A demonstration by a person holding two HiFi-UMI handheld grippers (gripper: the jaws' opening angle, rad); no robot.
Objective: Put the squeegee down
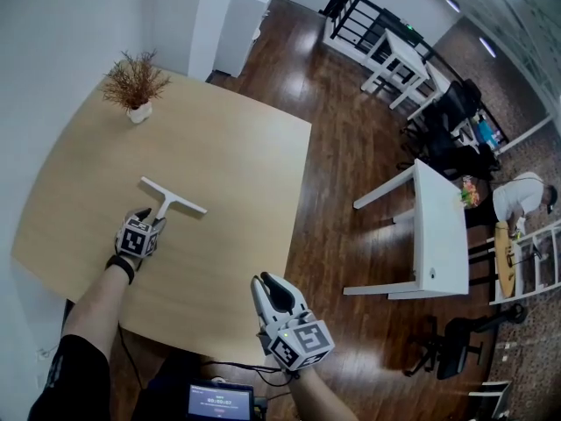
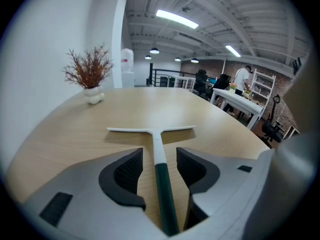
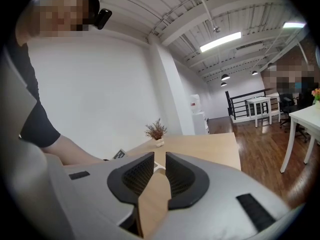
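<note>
Squeegee flat on table, blade end away from person, dark handle end toward left gripper.

Left gripper: jaws wide apart, handle lying between them, pads clear on both sides (no grip).

Right gripper: off near table edge, well apart from squeegee; jaws slightly apart, nothing between them.

Plant at far corner.

Matt wood table, plastic squeegee

White squeegee with dark-green handle; tan wood-grain table.
</note>
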